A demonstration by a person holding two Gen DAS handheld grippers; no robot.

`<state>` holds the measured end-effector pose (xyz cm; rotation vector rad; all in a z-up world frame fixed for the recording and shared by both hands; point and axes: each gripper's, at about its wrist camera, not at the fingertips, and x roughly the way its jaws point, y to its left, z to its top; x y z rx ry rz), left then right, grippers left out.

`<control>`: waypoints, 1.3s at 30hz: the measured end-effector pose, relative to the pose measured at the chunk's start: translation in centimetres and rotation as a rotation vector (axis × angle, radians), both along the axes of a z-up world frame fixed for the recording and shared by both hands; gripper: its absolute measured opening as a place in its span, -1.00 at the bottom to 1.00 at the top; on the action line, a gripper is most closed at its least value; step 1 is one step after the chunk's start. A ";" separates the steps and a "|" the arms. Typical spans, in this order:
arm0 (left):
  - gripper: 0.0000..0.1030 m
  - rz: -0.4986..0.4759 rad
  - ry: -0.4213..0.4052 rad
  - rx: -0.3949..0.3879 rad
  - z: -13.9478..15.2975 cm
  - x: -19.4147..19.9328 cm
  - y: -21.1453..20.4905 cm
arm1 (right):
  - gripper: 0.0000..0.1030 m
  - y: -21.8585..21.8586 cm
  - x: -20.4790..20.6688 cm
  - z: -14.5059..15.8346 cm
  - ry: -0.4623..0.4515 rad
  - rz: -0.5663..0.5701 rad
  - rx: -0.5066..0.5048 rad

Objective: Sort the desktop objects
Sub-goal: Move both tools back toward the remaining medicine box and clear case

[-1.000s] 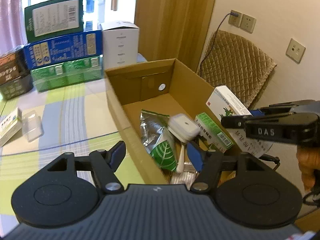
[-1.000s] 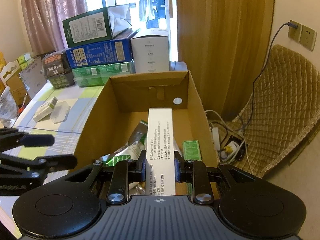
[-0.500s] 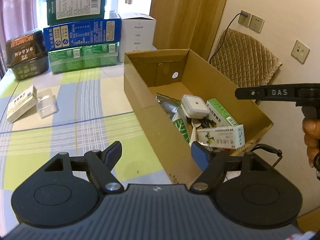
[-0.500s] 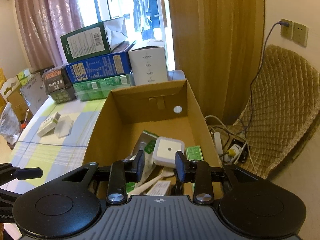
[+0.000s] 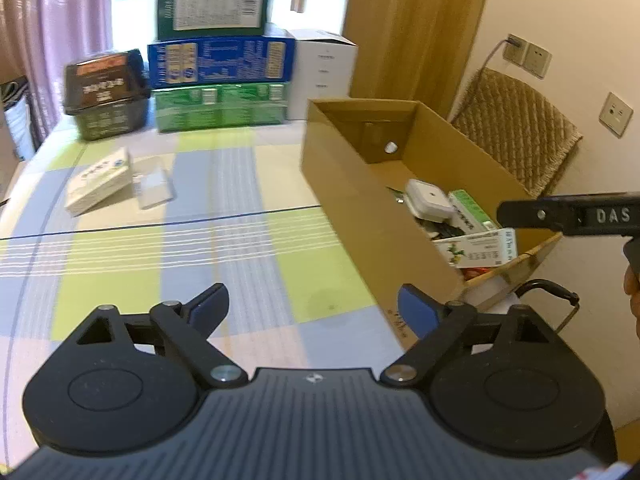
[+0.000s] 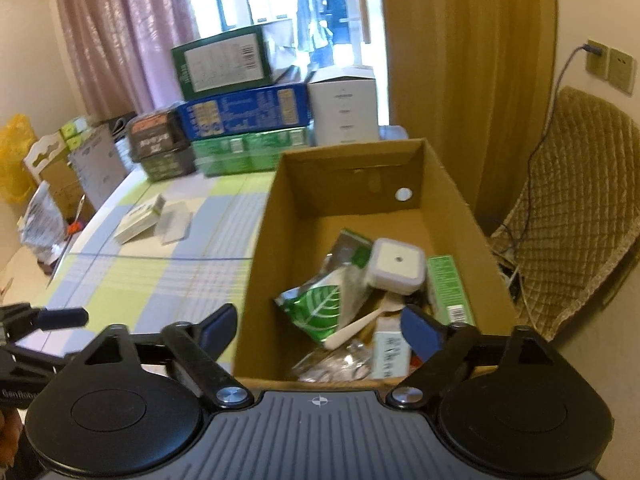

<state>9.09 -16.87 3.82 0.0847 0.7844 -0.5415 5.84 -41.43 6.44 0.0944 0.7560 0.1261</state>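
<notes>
White medicine box dropped, both hands free.

My right fingers [image 6: 318, 330] now spread wide, empty; it lies in the brown cardboard box [image 6: 256, 264]. Left fingers [image 5: 312, 312] wide, swinging toward the small white carton [image 5: 98, 182] on the desk [image 5: 240, 248].

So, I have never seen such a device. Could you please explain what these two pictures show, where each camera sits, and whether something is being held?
There is no robot here. A person holds a hand-operated two-finger clamp in each hand, and each clamp carries a wide-angle camera looking forward along its fingers.

One picture is from the left gripper, over the checked tablecloth. The other is from the right gripper, above the cardboard box. Both are open and hold nothing.

The box contains a green leaf packet, a white square device, a white spoon and medicine boxes. On the cloth lie a small white box and a clear plastic case, with stacked cartons behind.
</notes>
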 end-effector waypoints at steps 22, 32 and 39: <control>0.97 0.094 -0.044 0.126 -1.0 0.7 13.0 | 0.96 11.1 -0.3 -0.8 0.004 0.218 -0.062; 0.97 -0.015 -0.065 0.222 -1.1 2.8 15.6 | 0.96 15.7 2.3 -2.1 0.030 0.307 -0.099; 0.97 -0.066 -0.059 0.262 -1.9 4.3 16.7 | 0.96 18.1 4.3 -3.8 0.063 0.350 -0.117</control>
